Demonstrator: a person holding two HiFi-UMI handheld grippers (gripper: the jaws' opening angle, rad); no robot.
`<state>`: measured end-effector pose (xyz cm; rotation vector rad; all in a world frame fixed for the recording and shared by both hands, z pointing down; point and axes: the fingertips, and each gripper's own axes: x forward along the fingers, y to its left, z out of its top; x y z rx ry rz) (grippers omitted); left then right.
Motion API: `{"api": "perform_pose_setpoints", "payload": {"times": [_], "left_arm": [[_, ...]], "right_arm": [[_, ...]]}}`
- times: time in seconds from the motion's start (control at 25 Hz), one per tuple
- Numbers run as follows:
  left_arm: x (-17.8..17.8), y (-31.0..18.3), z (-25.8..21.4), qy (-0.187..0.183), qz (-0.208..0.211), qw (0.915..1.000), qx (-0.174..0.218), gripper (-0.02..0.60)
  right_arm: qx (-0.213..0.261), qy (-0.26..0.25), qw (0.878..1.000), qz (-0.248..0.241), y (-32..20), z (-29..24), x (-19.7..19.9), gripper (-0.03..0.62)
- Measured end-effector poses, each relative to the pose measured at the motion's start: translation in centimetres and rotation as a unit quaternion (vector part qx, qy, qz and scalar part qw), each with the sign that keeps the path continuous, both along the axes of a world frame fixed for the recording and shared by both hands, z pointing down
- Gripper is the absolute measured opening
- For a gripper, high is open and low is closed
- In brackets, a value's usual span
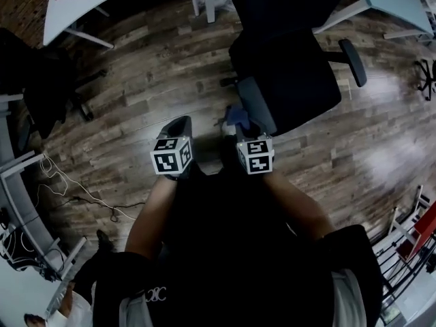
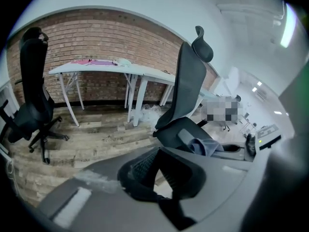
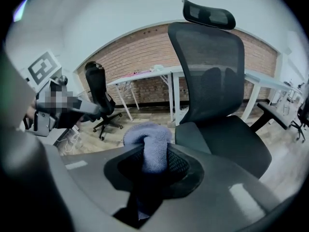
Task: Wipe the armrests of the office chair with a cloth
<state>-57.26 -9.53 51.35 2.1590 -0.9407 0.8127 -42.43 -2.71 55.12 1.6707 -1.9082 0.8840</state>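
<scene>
Most of the black office chair (image 1: 286, 80) stands in front of me on the wooden floor (image 1: 150, 67), but in the head view its backrest is cut off at the top edge and its base is hidden beneath the seat. I can see both armrests there. The far armrest (image 1: 353, 61) is well apart from both grippers, while the near armrest (image 1: 255, 104) has its closest end partly covered by my right gripper (image 1: 243, 129) and what it carries. That gripper is clamped on a bunched blue cloth (image 3: 147, 146), which bulges out past the jaws, and its lower end is lost in the dark recess behind them. The cloth lies at the near armrest's end, but I cannot tell whether it touches. My left gripper (image 1: 180, 129) is just beside the right one, off the chair, jaws drawn together with nothing between them
</scene>
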Motion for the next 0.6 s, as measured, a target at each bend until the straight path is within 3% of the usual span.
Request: {"api": "perform_pose_setpoints", "payload": {"times": [0.12,0.24,0.4,0.6], "left_arm": [[-0.9,-0.8,0.3,0.018,0.044,0.9988,-0.011,0.002],[-2.5,-1.2,0.7,0.024,0.111,0.9934,-0.018,0.003],[-4.1,-1.4,1.6,0.021,0.193,0.9807,-0.017,0.005],[-6.4,-1.3,3.8,0.017,0.227,0.9736,-0.017,0.005]], "right_arm": [[-0.013,0.008,0.998,0.058,0.0,1.4,-0.7,0.087],[-0.026,-0.014,0.987,0.157,0.1,2.7,-1.5,0.086],[-0.014,-0.034,0.958,0.284,-0.1,4.0,-1.8,0.086],[0.004,-0.063,0.905,0.421,1.0,8.0,-1.5,0.086]]}}
